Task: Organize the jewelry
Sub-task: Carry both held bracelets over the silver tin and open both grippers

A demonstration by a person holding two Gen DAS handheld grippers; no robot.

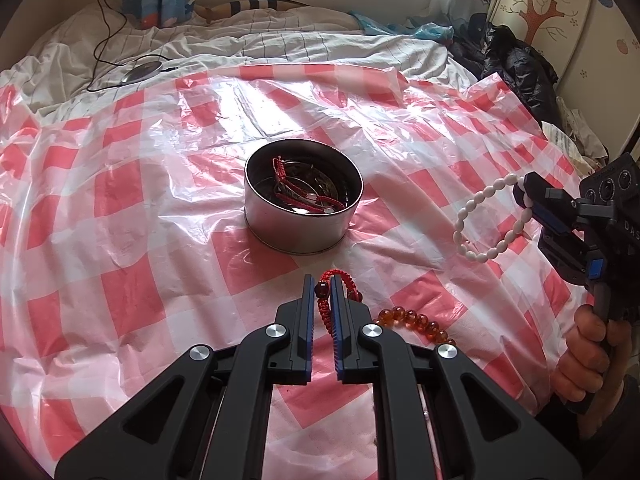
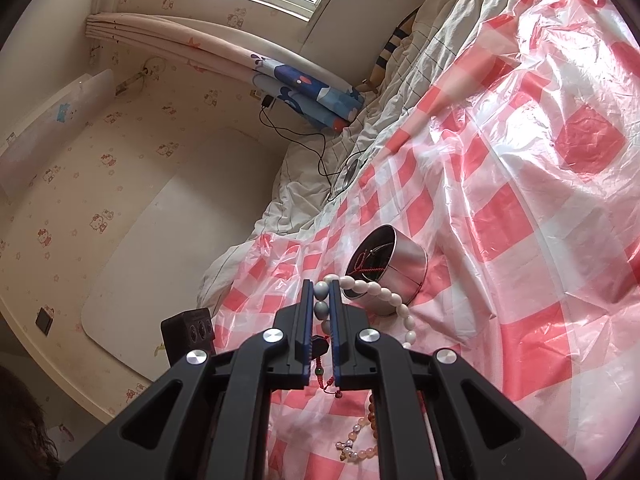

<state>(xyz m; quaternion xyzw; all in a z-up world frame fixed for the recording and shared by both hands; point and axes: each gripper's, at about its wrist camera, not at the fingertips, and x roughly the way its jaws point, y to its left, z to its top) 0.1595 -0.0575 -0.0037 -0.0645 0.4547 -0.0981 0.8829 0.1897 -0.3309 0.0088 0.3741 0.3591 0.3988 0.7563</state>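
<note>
A round metal tin sits on the red-and-white checked plastic sheet, with red cord bracelets inside. My left gripper is shut on a red braided cord bracelet just short of the tin. An amber bead bracelet lies right of its fingers. My right gripper, held at the right by a hand, is shut on a white oval-bead bracelet that hangs as a loop above the sheet. In the right wrist view, the gripper pinches those white beads in front of the tin.
A pale pink bead bracelet and a small red charm cord lie on the sheet below my right gripper. Beyond the sheet lie a rumpled quilt, a black cable with a round device and dark clothes. A wall borders the bed.
</note>
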